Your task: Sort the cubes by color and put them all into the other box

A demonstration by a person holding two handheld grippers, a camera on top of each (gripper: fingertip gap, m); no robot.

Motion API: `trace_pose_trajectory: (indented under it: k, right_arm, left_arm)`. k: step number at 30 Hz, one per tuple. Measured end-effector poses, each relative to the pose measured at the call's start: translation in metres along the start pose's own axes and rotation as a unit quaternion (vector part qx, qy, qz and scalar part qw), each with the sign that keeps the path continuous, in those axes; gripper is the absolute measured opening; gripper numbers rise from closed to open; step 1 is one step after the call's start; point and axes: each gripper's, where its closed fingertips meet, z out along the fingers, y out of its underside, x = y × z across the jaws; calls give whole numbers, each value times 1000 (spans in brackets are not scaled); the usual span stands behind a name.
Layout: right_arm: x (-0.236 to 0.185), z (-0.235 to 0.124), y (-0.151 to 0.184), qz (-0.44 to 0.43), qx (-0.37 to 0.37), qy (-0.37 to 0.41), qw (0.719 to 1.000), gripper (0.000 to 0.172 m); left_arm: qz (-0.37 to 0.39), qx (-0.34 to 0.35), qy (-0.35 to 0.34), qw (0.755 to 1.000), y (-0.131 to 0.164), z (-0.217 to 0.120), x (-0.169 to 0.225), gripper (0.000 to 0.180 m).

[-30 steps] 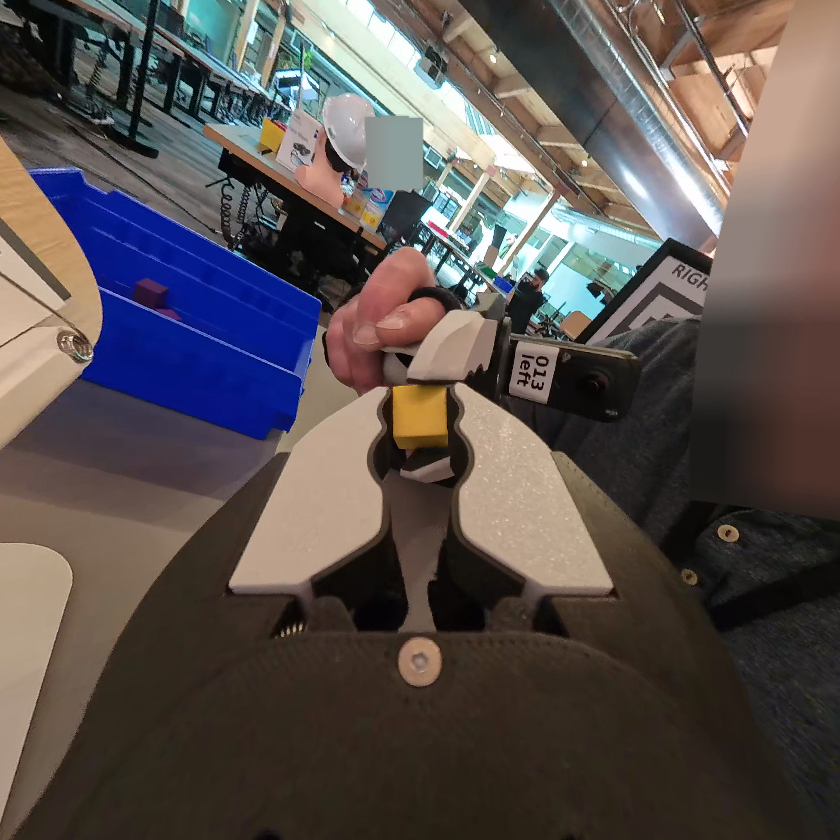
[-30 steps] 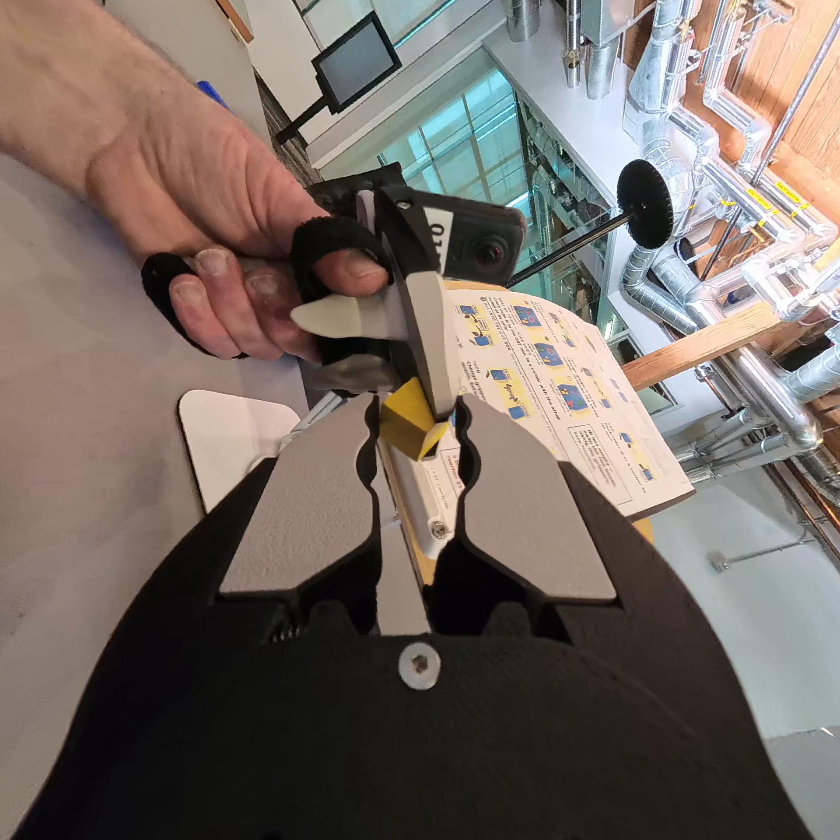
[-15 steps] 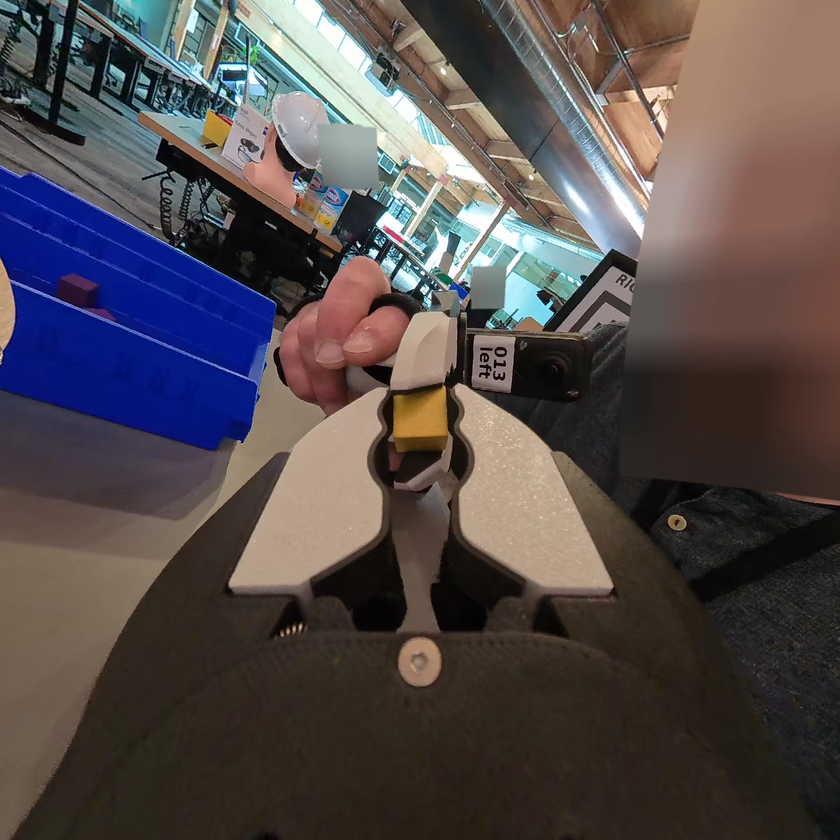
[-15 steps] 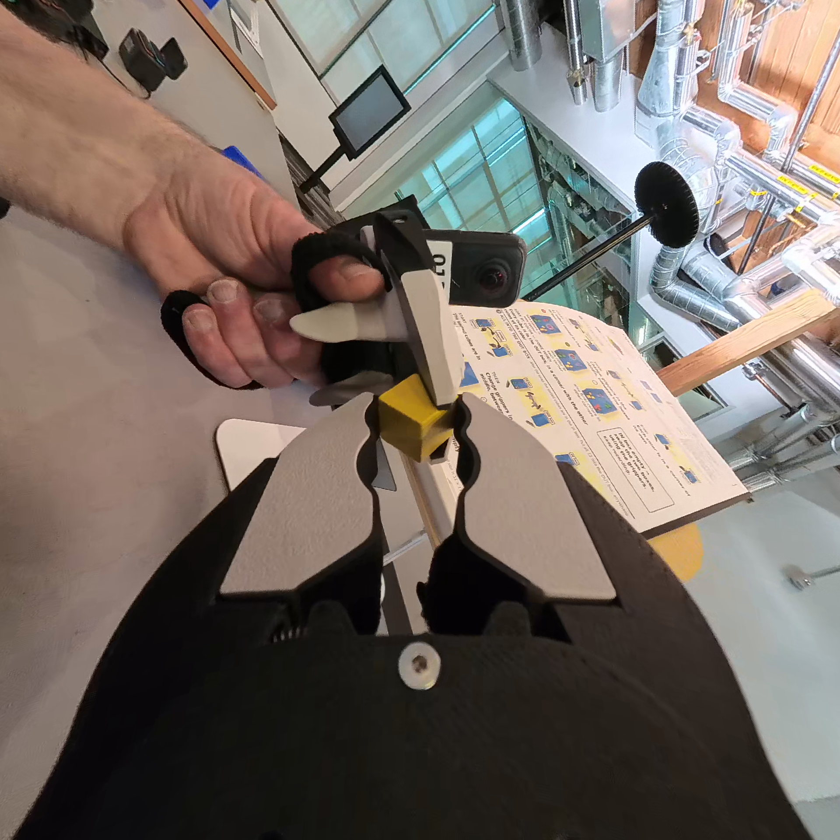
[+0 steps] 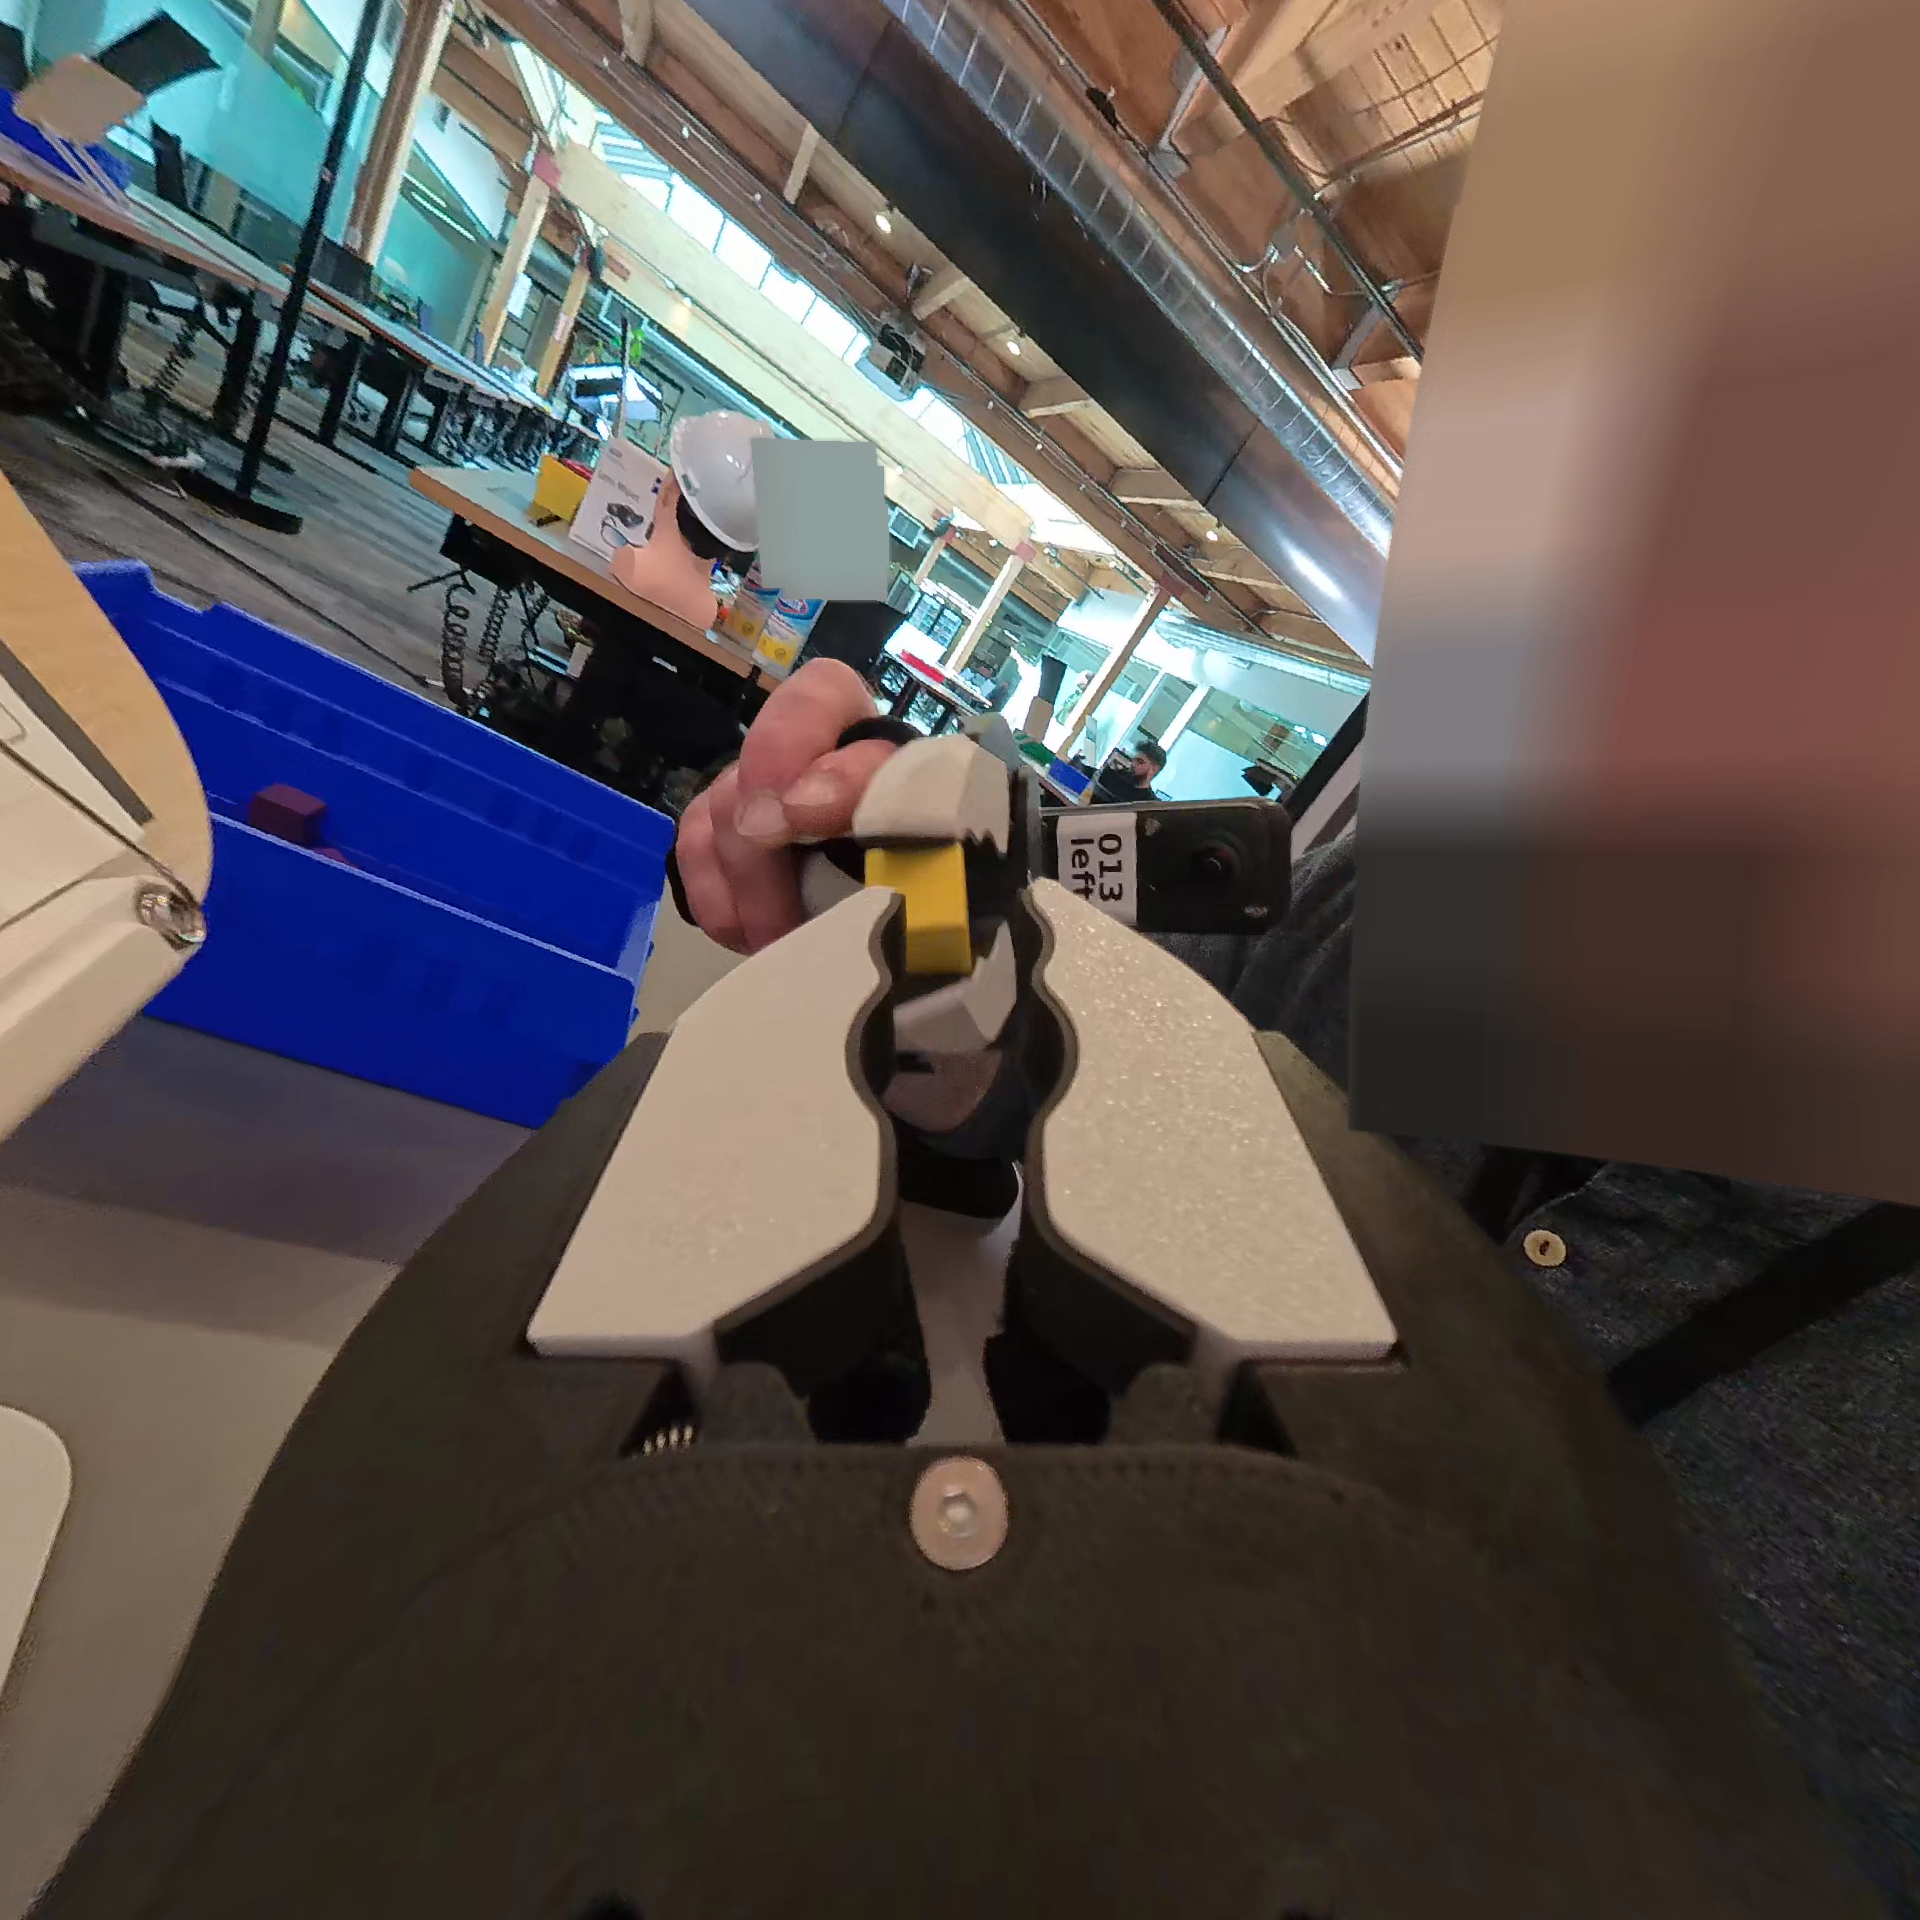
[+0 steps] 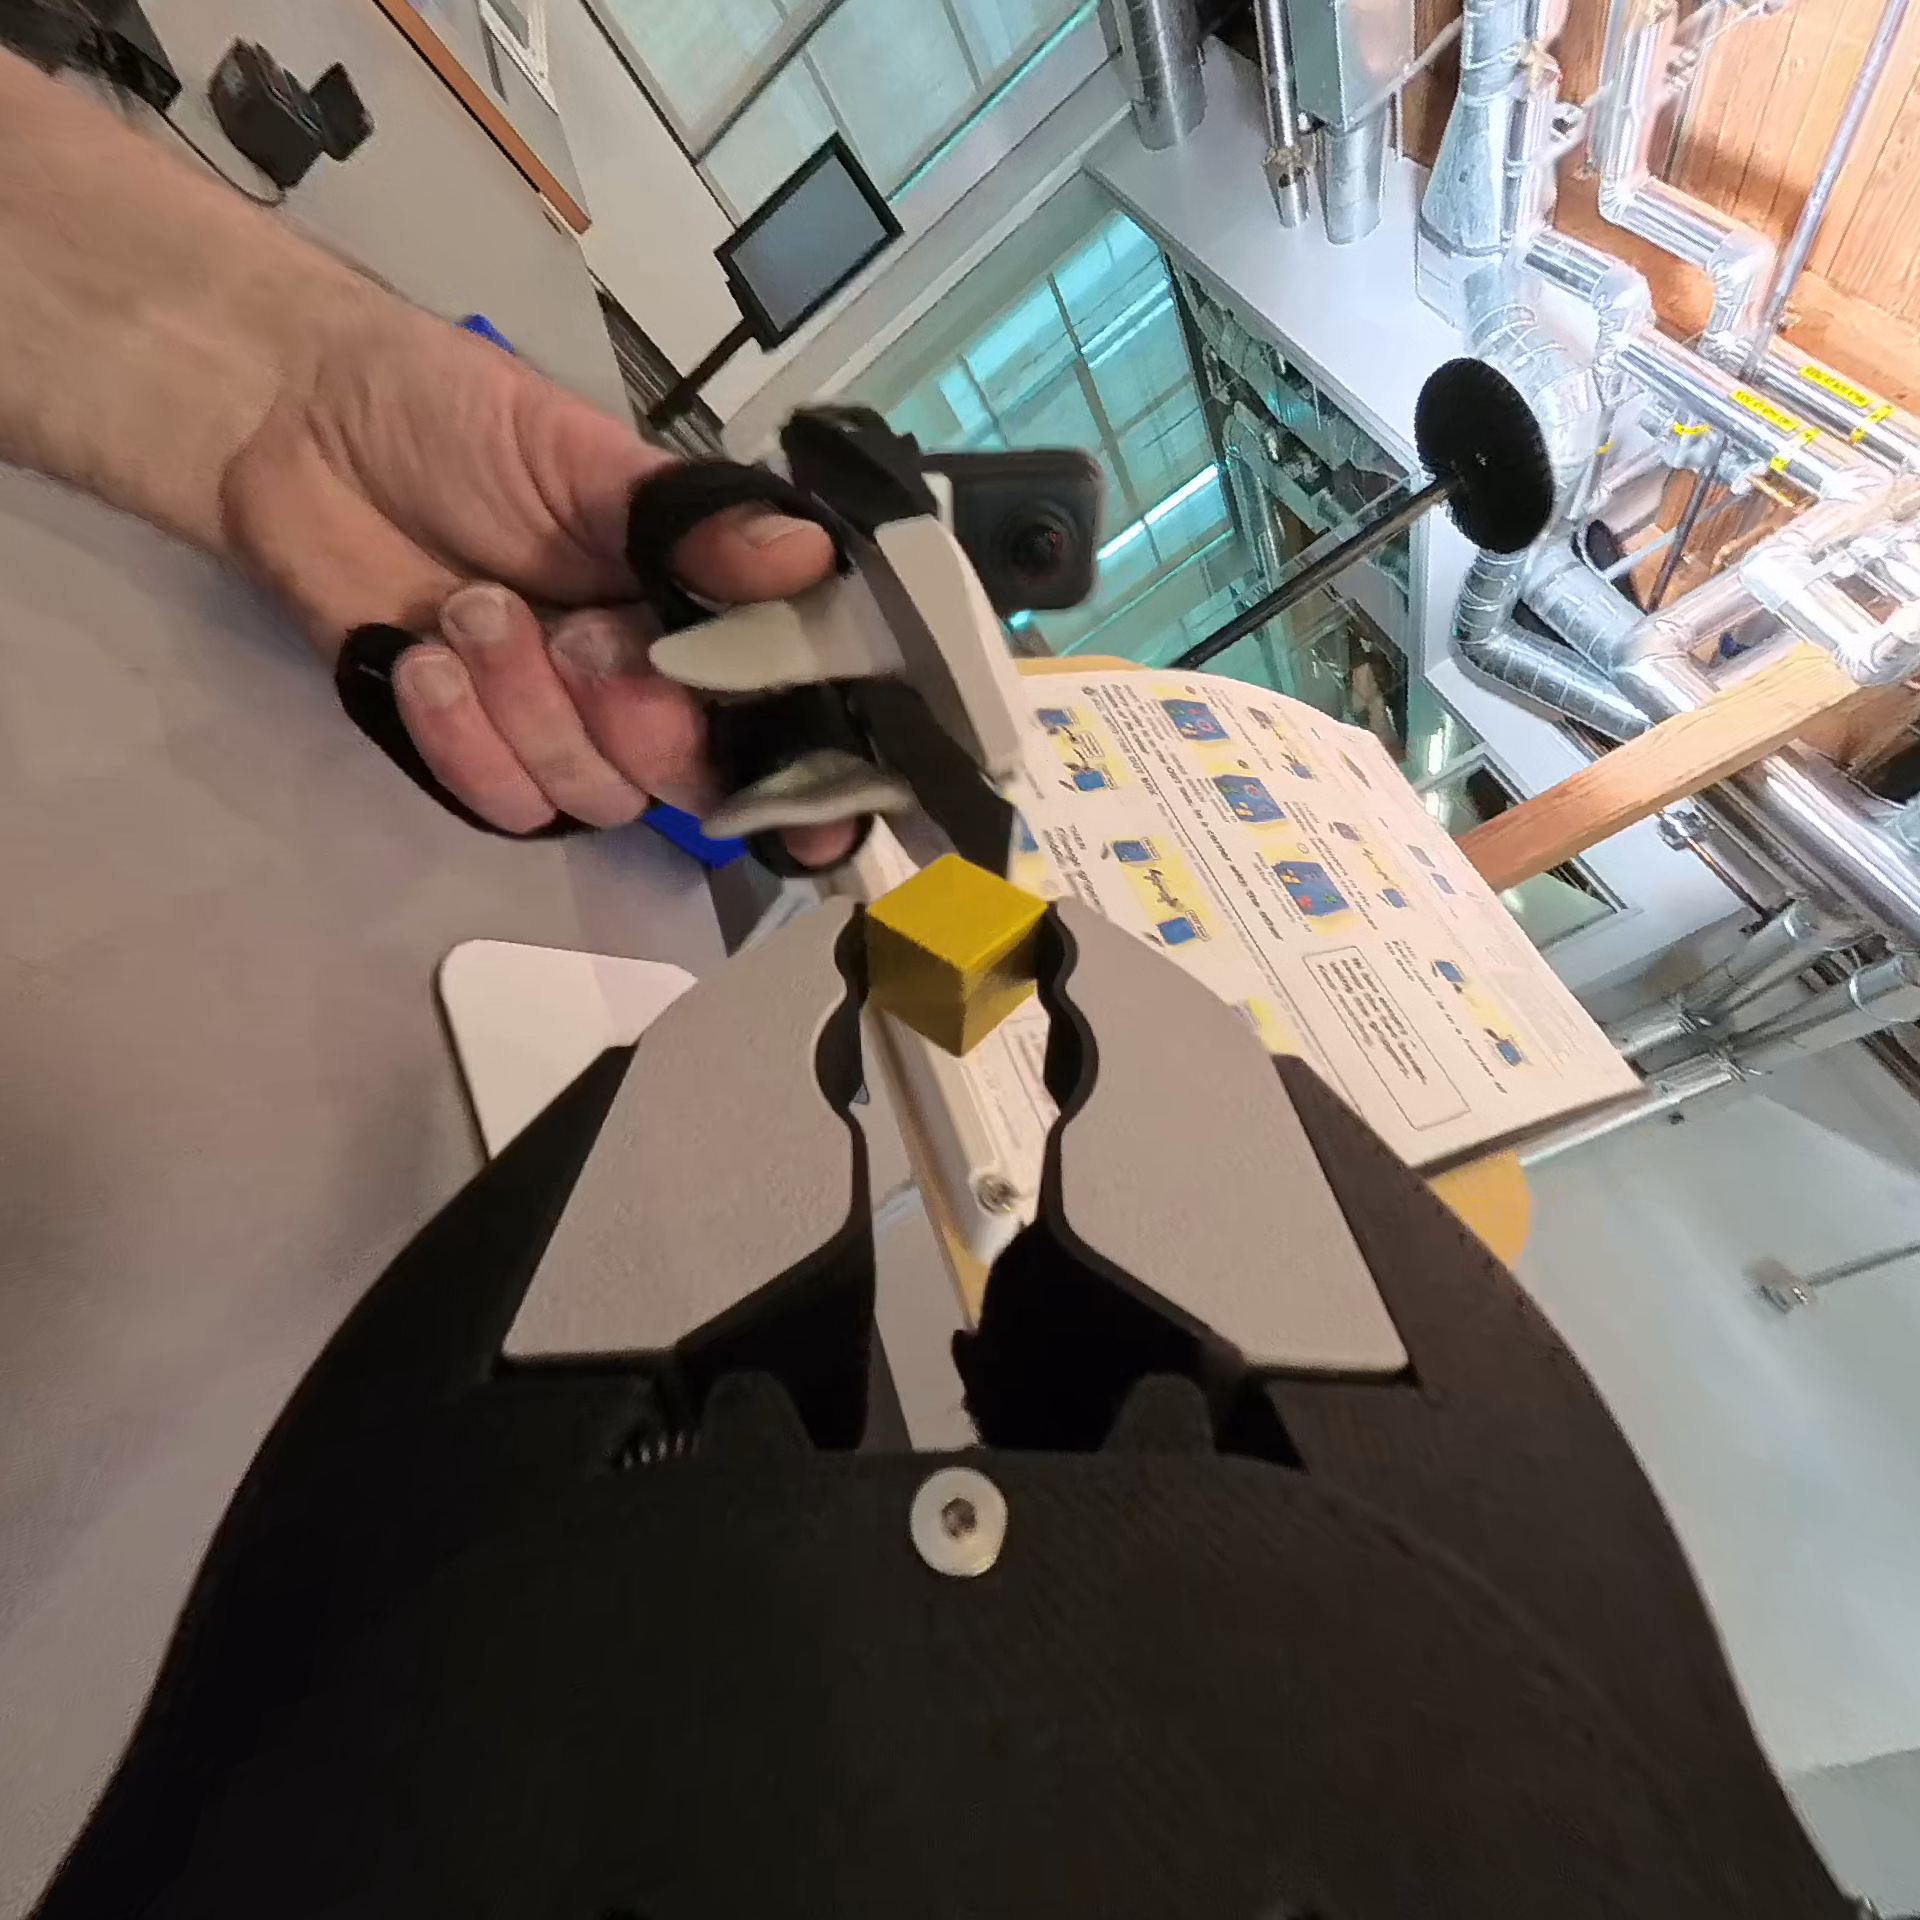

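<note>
While both grippers met above grey table (image 5: 187, 1351), right gripper (image 6: 956, 961) clamped yellow cube (image 6: 951, 966), pads pressing both sides; left gripper (image 5: 961, 914) stood released, pads clear of cube. Blue box (image 5: 395, 935) behind held purple cube (image 5: 288, 809).

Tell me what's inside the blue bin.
One purple cube shows in the blue bin, with a purple sliver beside it. Its front wall hides the floor; more cubes may be there.

I see a yellow cube (image 6: 956, 966) and a blue box (image 5: 416, 914) holding a purple cube (image 5: 288, 810). My claws' fingers (image 6: 727, 1143) are grey on black; the tabletop (image 6: 208, 987) is grey.
</note>
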Motion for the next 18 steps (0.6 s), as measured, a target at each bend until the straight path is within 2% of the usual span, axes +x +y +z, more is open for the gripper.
trace_pose_trajectory:
  k: [1, 4, 8, 12, 14, 17, 18]
  right_arm:
    - [8, -3, 4, 4, -3, 8, 1000, 31]
    - [44, -15, 38, -1, -61, 51, 997, 31]
    - [103, -54, 132, 37, -216, 107, 970, 31]
    - [112, -103, 232, 96, -375, 94, 917, 32]
    - [94, -126, 275, 155, -450, 53, 878, 32]
    - [85, -161, 324, 174, -544, 59, 819, 42]
    - [86, -170, 333, 167, -564, 66, 806, 40]
  left_arm:
    - [4, 5, -3, 1000, -3, -2, 0, 18]
    - [23, 11, -22, 999, -10, -10, 0, 14]
    - [33, 11, -37, 999, -14, -16, -2, 12]
    - [29, 8, -40, 999, -13, -16, -4, 10]
    - [35, 5, -45, 998, -13, -17, -4, 10]
    - [35, 3, -43, 998, -13, -16, -2, 10]
    - [37, 1, -43, 998, -13, -16, -1, 10]
